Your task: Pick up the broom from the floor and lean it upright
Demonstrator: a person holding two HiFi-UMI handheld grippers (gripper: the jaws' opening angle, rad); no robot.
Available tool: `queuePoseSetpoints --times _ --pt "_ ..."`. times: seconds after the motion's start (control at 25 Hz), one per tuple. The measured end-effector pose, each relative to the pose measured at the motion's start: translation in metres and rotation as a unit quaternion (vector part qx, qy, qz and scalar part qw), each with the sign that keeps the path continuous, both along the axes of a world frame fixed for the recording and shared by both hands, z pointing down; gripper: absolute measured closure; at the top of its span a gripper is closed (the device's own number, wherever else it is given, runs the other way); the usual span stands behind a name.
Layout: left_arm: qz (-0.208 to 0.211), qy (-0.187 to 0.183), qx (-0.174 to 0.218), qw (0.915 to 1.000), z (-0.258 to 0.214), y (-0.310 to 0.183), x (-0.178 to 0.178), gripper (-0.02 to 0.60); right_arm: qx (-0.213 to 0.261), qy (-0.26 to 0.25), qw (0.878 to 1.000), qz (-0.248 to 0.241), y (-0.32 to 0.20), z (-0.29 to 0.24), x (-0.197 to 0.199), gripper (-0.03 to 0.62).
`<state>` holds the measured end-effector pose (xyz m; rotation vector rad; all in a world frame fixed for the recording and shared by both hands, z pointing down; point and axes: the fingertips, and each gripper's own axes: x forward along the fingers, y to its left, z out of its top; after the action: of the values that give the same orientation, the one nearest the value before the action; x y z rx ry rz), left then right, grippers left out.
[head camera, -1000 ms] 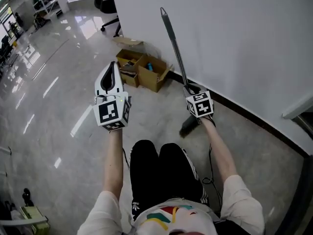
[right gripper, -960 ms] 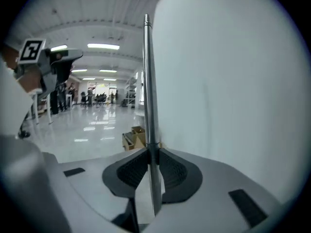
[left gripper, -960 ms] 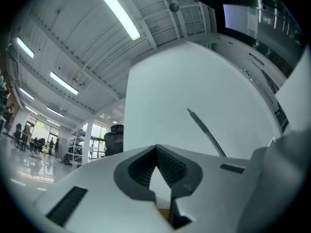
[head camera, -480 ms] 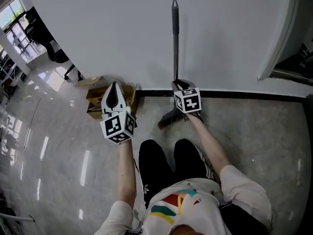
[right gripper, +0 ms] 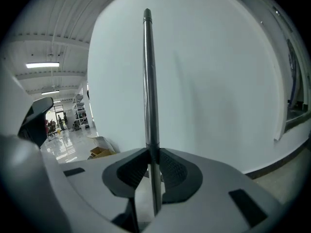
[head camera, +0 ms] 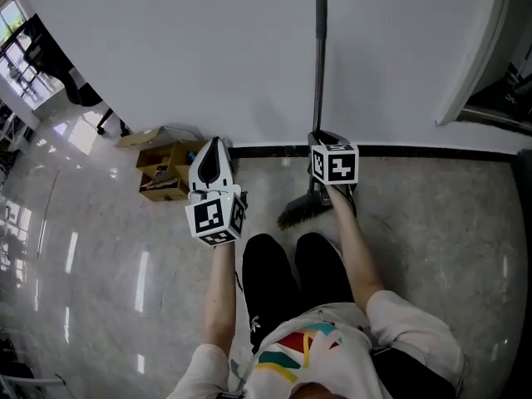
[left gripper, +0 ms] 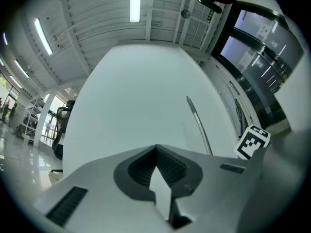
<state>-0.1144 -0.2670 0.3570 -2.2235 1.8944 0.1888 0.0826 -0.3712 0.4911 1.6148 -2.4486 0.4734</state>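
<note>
Item: broom (head camera: 318, 73), long dark metal handle, standing nearly upright in front of the white wall (head camera: 191, 48); its bristle head (head camera: 301, 212) rests on the polished grey floor (head camera: 100, 256), near the dark baseboard (head camera: 416, 150) and just ahead of the person's knees (head camera: 287, 260). Whether the handle tip touches the wall cannot be told. Item: right gripper (head camera: 321, 140), held low on the handle, just above the bristle head; in the right gripper view its jaws (right gripper: 153, 164) pinch the handle between the ribbed pads, with the shaft rising straight up from them against the wall. Item: left gripper (head camera: 211, 146), held to the left of the broom and apart from it, pointing toward the wall; in the left gripper view its jaws (left gripper: 156, 165) are pressed together at the tips with nothing between them, and the broom handle (left gripper: 198, 126) and the right gripper's marker cube (left gripper: 252, 142) show off to its right. Item: open cardboard boxes (head camera: 166, 169), on the floor against the wall, left of the left gripper. Item: office chair (head camera: 79, 98), dark, further left along the wall. Item: white door frame (head camera: 474, 56), at the right edge of the wall. Item: person, seen from above, black trousers and a white shirt (head camera: 316, 364) with a coloured print, both forearms stretched forward to the grippers.
</note>
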Motion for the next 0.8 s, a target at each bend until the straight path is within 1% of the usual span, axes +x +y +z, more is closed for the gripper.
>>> queuePoseSetpoints --times 0.12,0.24,0.32,0.4,0.52,0.8 --pt "-0.002 0.015 -0.039 0.9991 0.031 -0.017 0.002 0.537 -0.004 0.004 1.000 0.006 -0.027 0.011 -0.012 0.510" --pt "-0.001 0.007 -0.060 0.9982 0.044 -0.035 0.009 0.537 -0.006 0.013 1.000 0.025 -0.061 0.018 -0.017 0.510" --pt "0.003 0.003 -0.068 0.9977 0.050 -0.043 0.012 0.537 -0.007 0.029 0.999 0.030 -0.081 0.032 -0.023 0.510" --pt "0.004 0.007 -0.073 0.9973 0.053 -0.047 0.010 0.537 0.000 0.057 0.998 0.025 -0.094 0.043 -0.032 0.508" --pt "-0.002 0.010 -0.073 0.9972 0.051 -0.052 -0.001 0.537 0.010 0.084 0.996 0.021 -0.106 0.044 -0.045 0.508" --pt "-0.017 0.018 -0.084 0.9961 0.059 -0.058 -0.028 0.537 0.002 0.083 0.996 0.034 -0.138 0.049 -0.057 0.508"
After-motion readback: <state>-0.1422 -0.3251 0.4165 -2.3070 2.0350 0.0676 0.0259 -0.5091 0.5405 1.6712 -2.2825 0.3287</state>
